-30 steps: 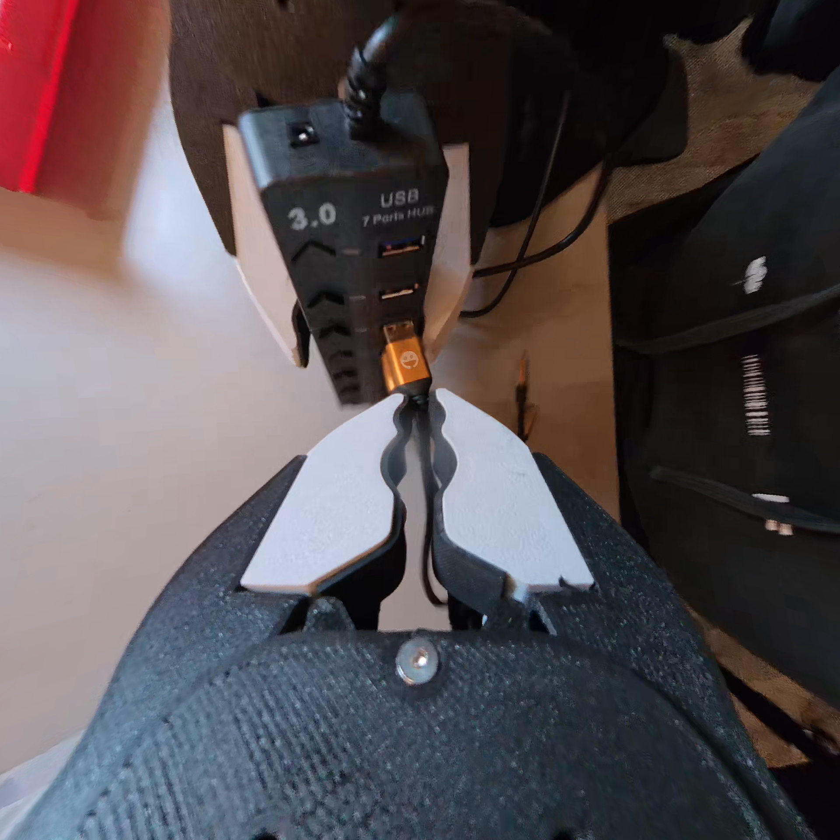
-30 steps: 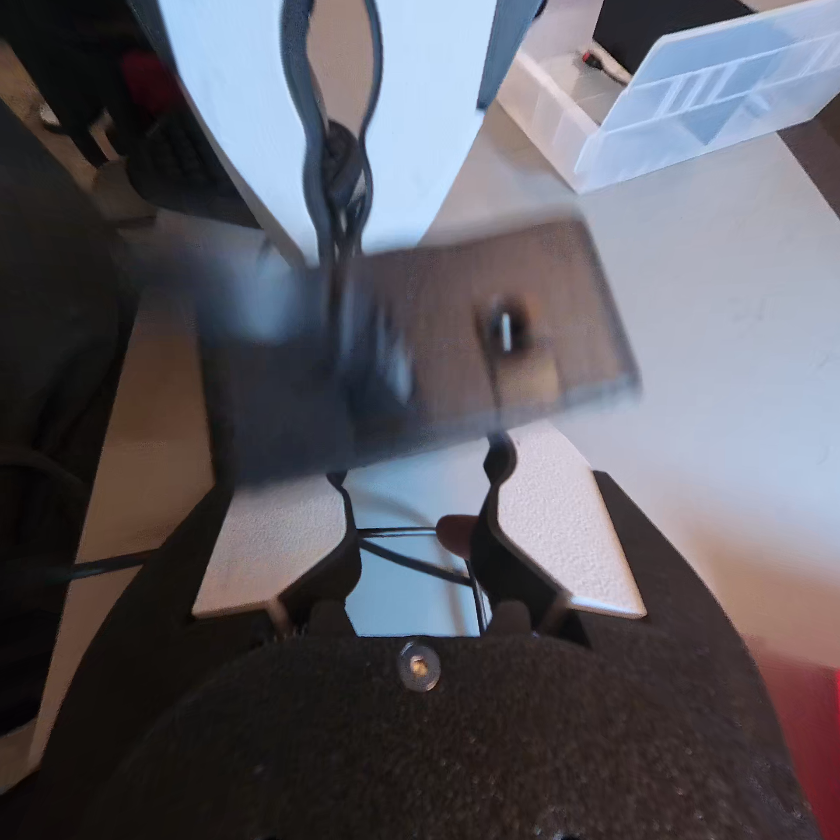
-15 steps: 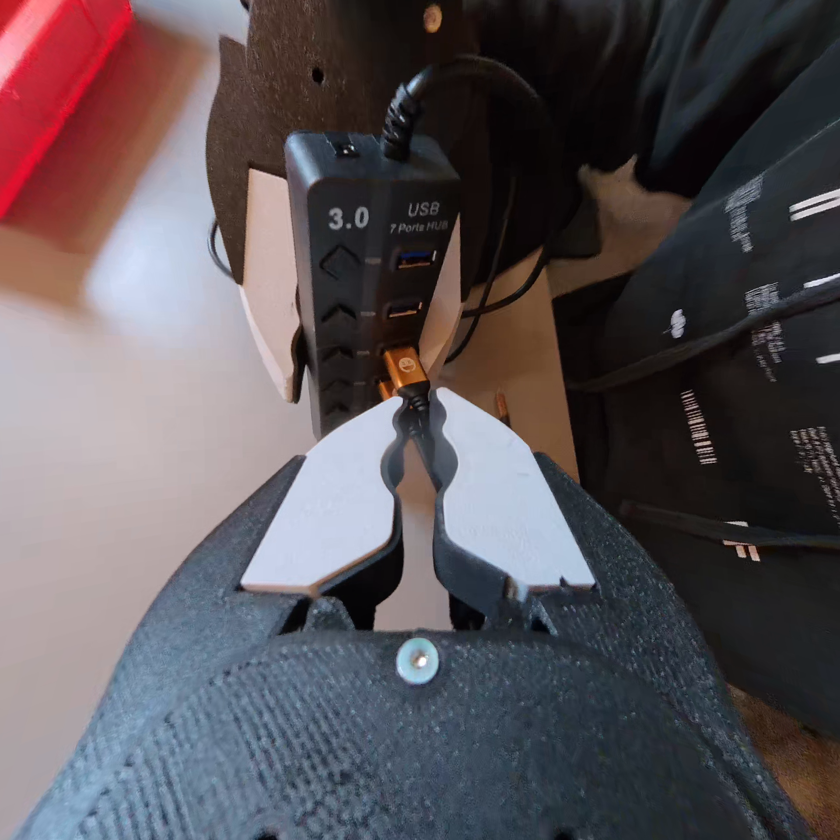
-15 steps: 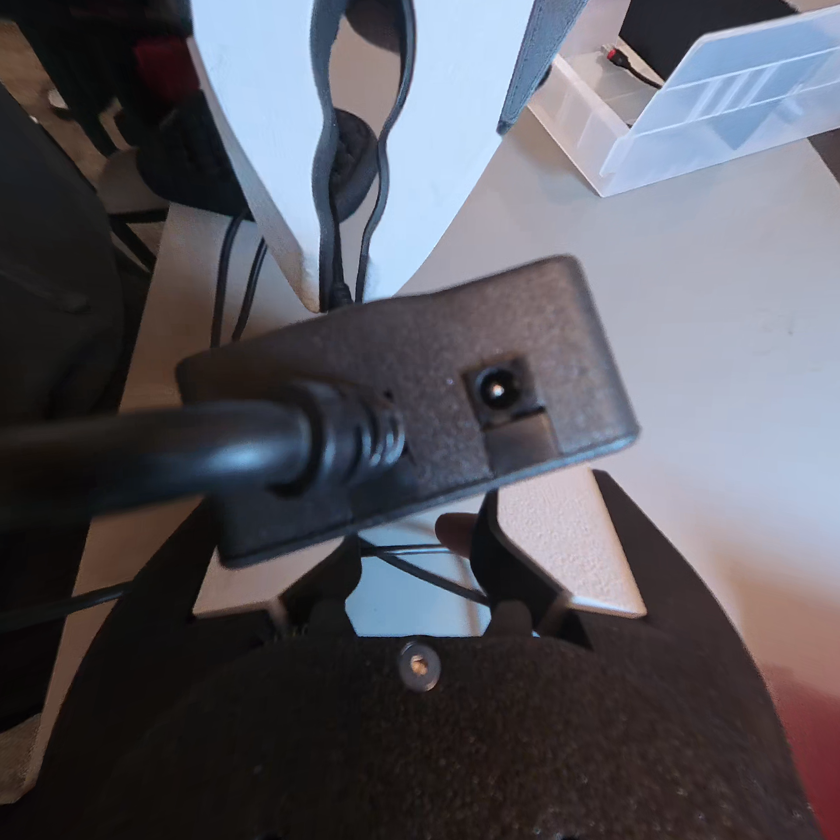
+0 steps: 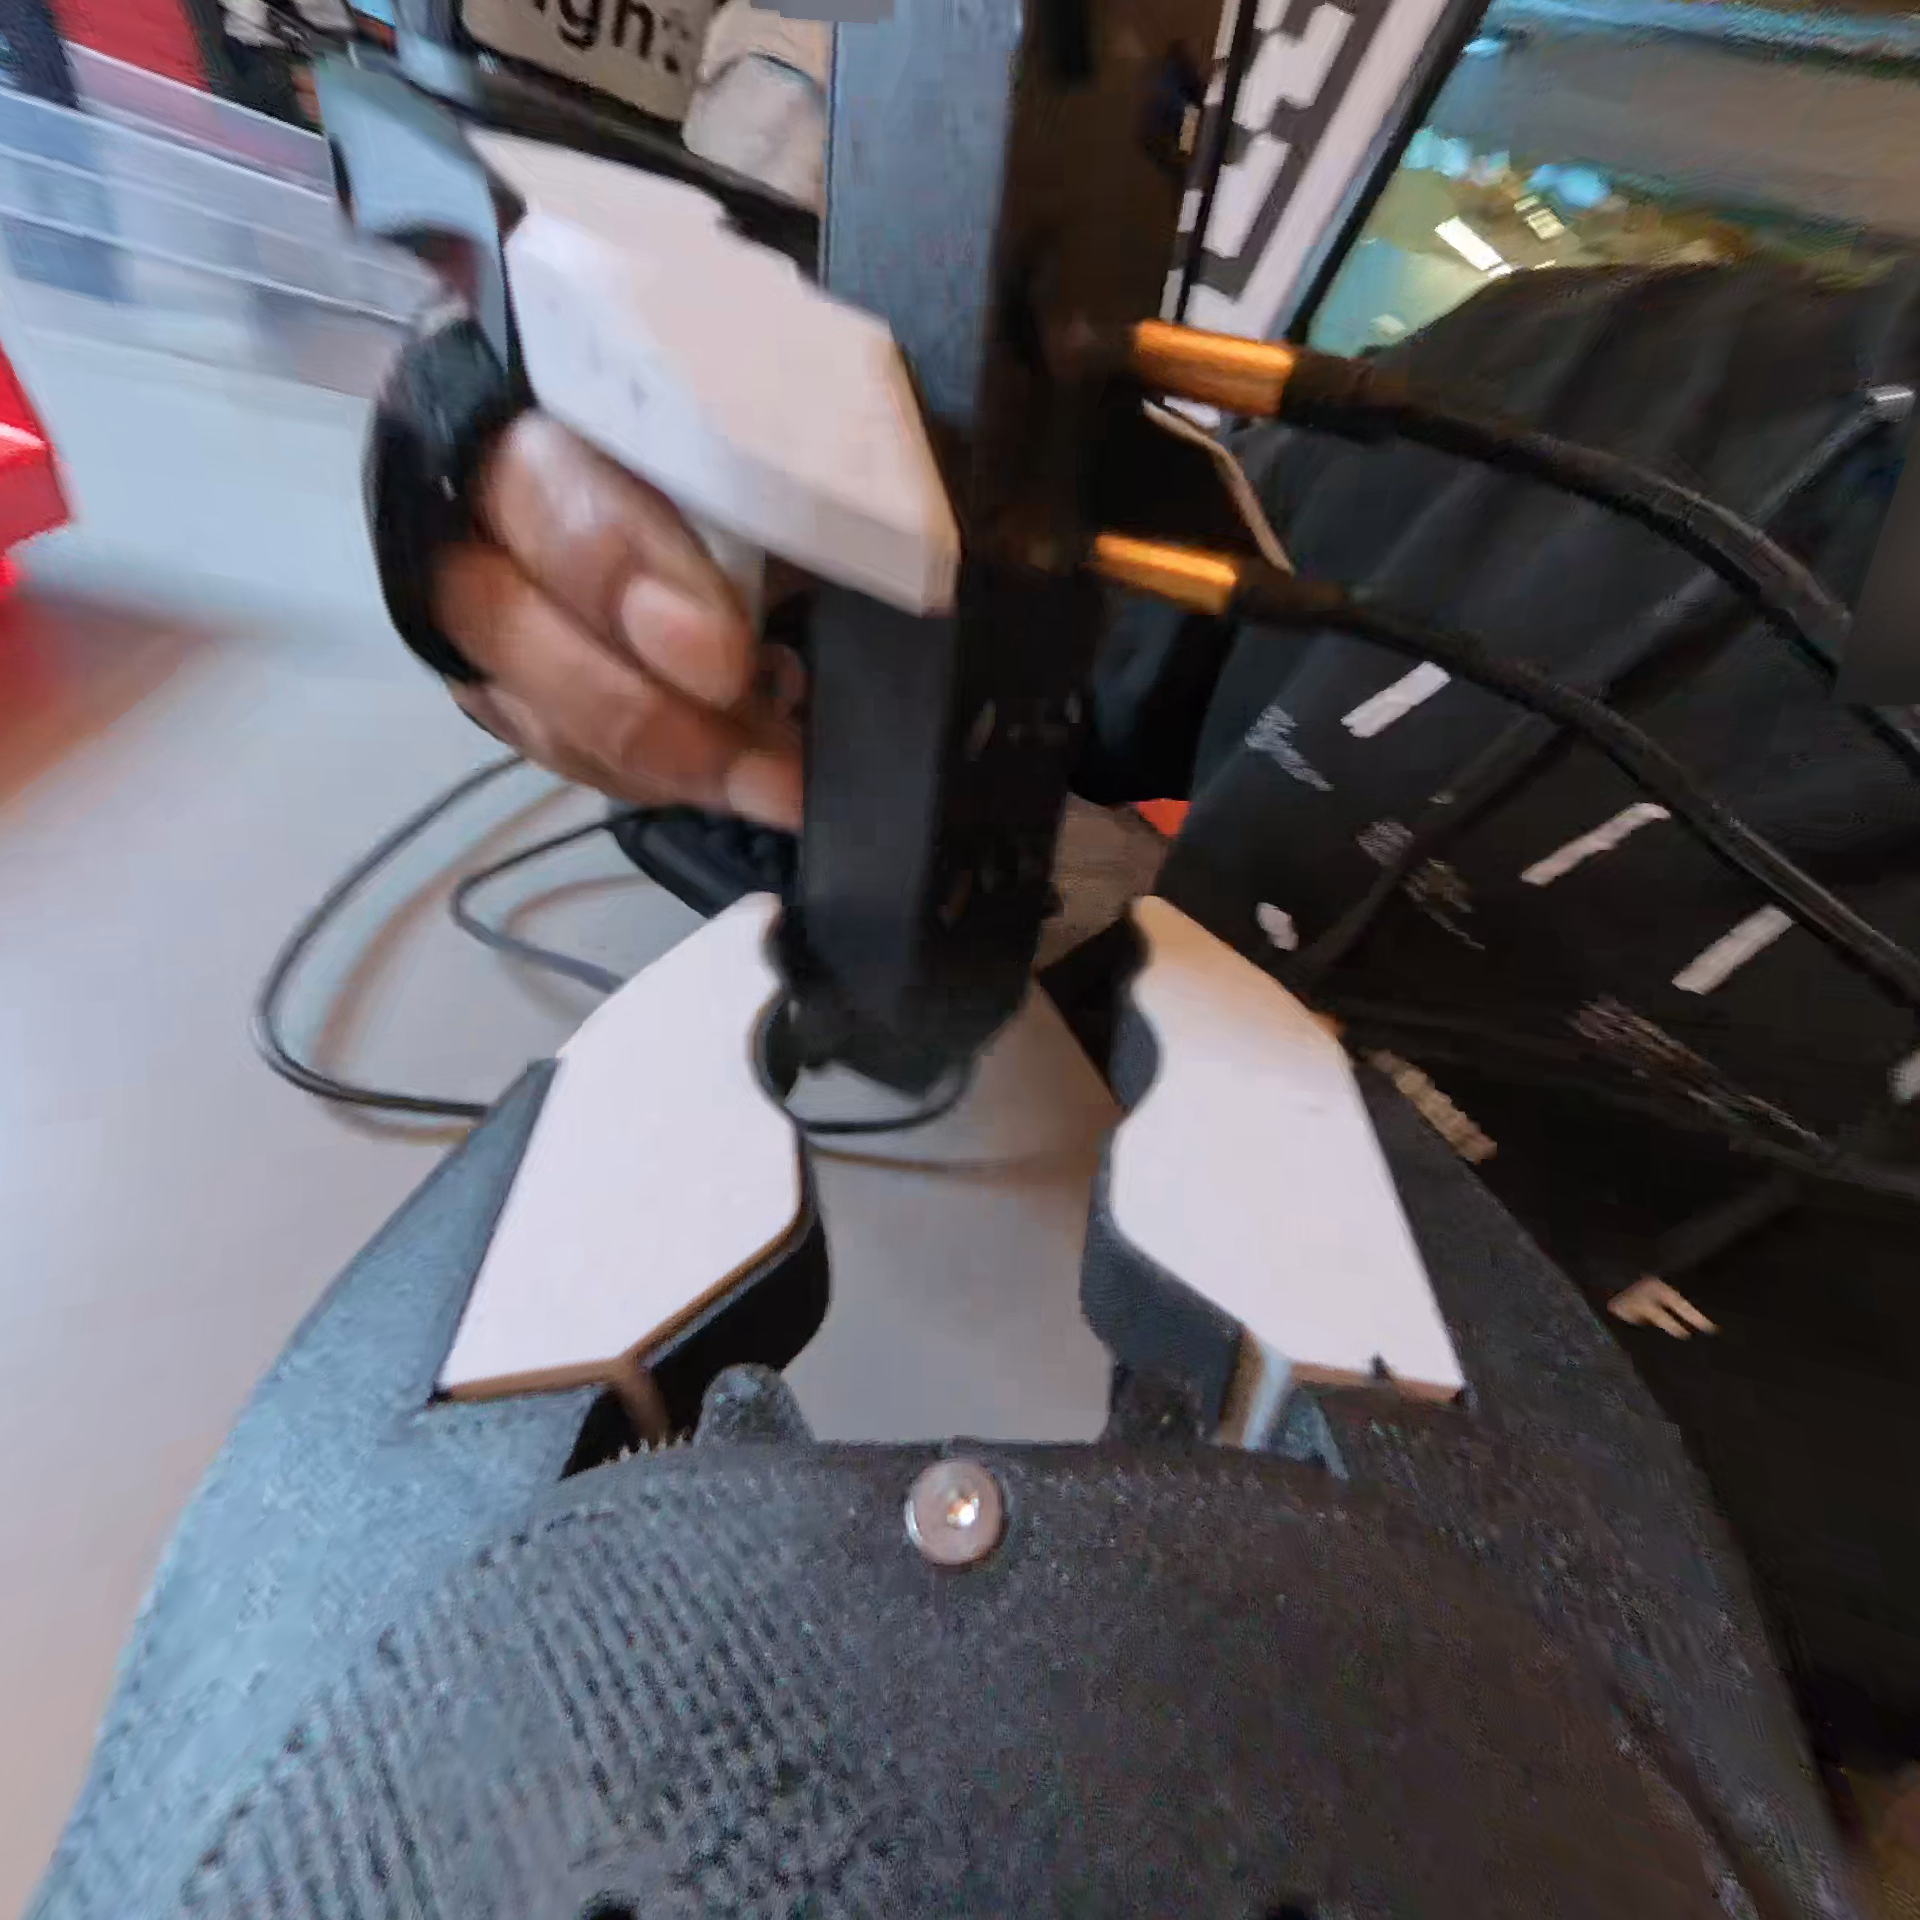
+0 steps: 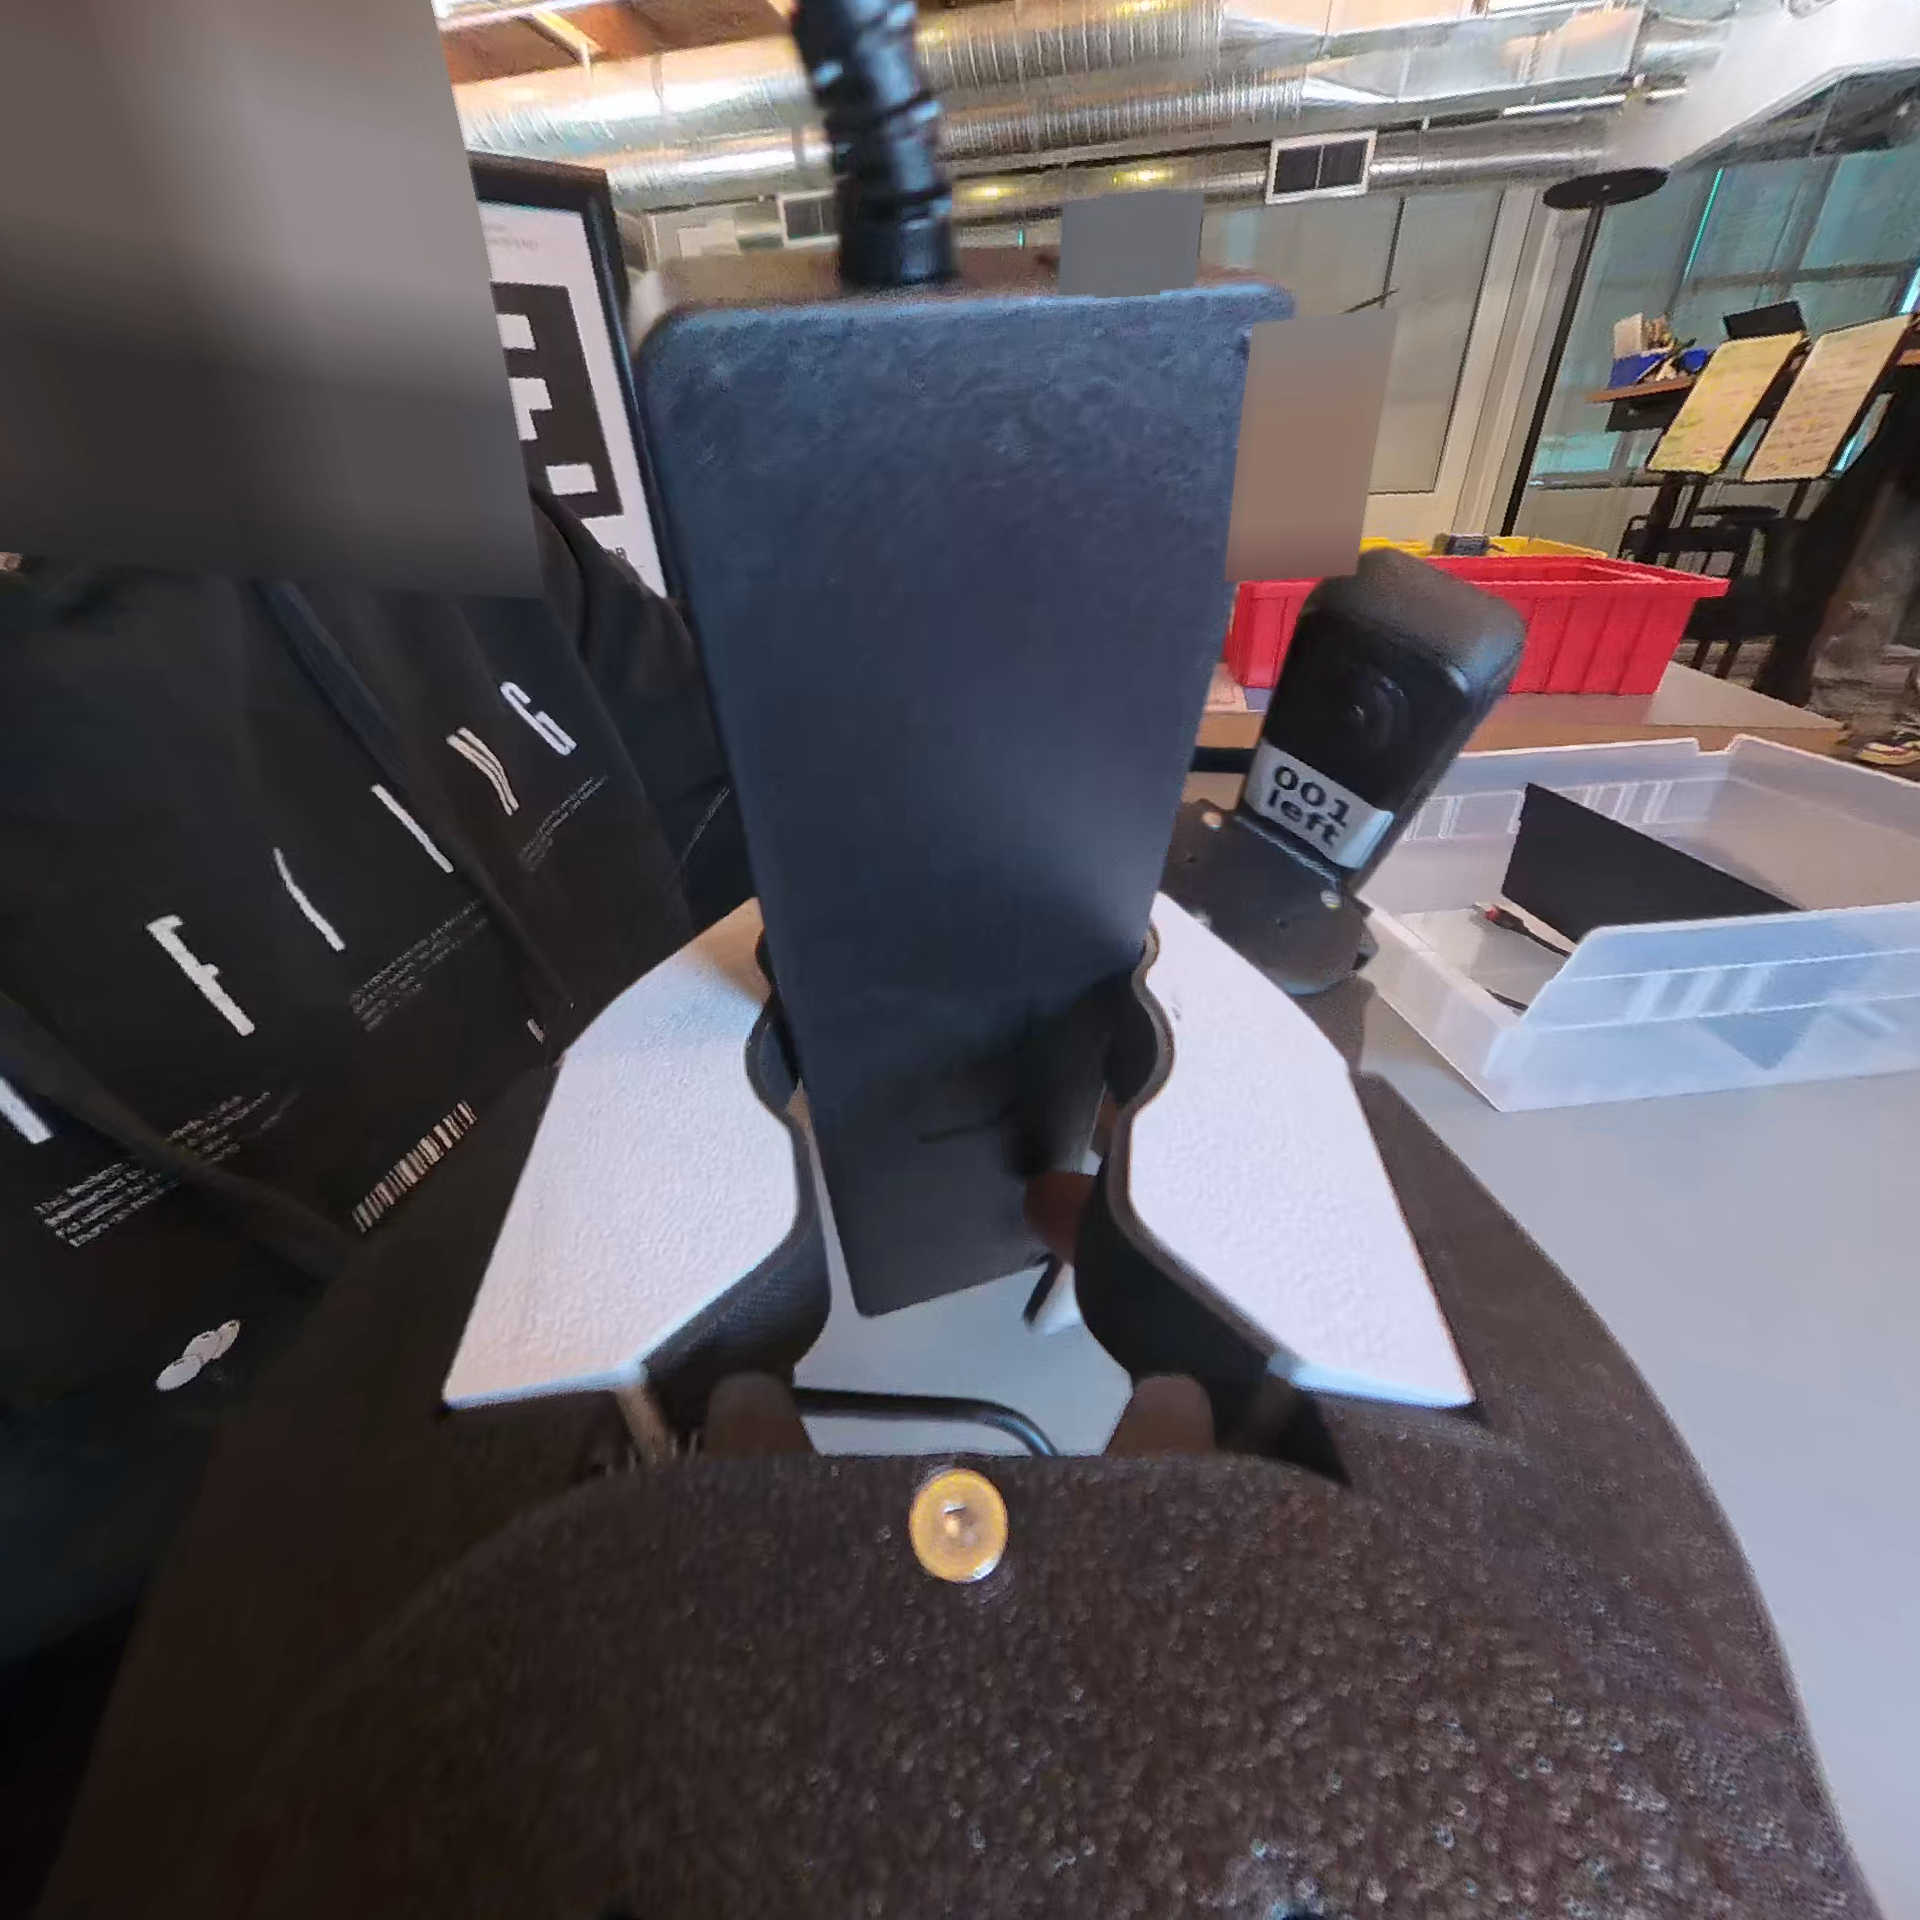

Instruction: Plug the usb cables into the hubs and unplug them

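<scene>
- The right gripper clamps the black hub between its white fingers and holds it upright, back face toward the right wrist camera.
- A thick black lead leaves the hub's top end.
- In the left wrist view the hub shows edge-on and blurred, with the right gripper's white finger pressed against its left side and a hand on the grip behind it.
- Two plugs with orange-gold shells sit in the hub's ports, sticking out to the right: an upper plug and a lower plug.
- Their black braided cables sag away to the right, across a person's black jacket.
- The left gripper is spread apart with nothing gripped; the hub's lower end hangs between its fingertips, and I cannot tell whether it touches them.
- A thin black wire loops on the pale table beneath.
- In the right wrist view the camera of the left gripper pokes out just right of the hub.
- A clear plastic bin lies on the table farther right, with a black box inside.
- A red bin stands behind them.
</scene>
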Motion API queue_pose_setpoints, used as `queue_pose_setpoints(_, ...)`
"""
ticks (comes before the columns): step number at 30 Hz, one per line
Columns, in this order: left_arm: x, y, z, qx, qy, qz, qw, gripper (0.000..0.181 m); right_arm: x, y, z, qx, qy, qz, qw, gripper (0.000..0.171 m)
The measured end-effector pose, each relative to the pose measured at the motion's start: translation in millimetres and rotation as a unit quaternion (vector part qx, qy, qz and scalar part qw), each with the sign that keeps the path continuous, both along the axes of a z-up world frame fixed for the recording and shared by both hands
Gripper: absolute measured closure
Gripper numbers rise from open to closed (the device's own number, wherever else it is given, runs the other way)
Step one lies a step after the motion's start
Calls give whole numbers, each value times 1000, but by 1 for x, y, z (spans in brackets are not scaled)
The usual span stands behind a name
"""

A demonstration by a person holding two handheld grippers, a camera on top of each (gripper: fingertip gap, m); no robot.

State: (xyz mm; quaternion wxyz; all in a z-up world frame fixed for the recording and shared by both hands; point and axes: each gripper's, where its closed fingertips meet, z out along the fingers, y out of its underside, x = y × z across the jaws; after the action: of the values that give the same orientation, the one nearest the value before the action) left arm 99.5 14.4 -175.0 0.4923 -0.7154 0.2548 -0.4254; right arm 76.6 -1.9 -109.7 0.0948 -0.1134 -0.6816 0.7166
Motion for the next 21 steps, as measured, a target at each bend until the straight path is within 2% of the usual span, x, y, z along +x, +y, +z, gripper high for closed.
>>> queue_pose_setpoints(1,1,8,-1,8,15,17,1000,137,-2,-1,-1,0,-5,-2,1000,113)
queue_pose_setpoints(4,-1,7,4,-13,-32,27,999,139,-11,10,5,-6,-14,-42,999,111)
queue_pose_setpoints(6,-16,-2,19,0,-97,54,994,156,-16,30,9,22,-21,-83,996,94)
queue_pose_setpoints(7,-27,-6,25,-3,-121,73,990,156,-20,44,8,44,-28,-113,992,91)
queue_pose_setpoints(10,-46,-19,15,-13,-95,116,989,156,-28,93,-12,124,-55,-184,974,104)
queue_pose_setpoints(12,-56,-26,13,-18,-99,143,985,156,-28,130,-50,220,-118,-218,944,108)
queue_pose_setpoints(15,-68,-33,17,-12,-104,175,979,156,-3,169,-120,368,-255,-219,867,104)
queue_pose_setpoints(17,-76,-35,20,-6,-111,194,975,156,19,170,-156,435,-309,-194,823,97)
queue_pose_setpoints(19,-81,-34,22,-4,-117,203,972,156,27,177,-187,514,-321,-202,769,102)
queue_pose_setpoints(20,-84,-34,23,-1,-116,209,971,156,27,175,-191,519,-322,-203,765,100)
queue_pose_setpoints(21,-86,-34,23,0,-115,215,970,156,25,171,-190,512,-319,-204,771,130)
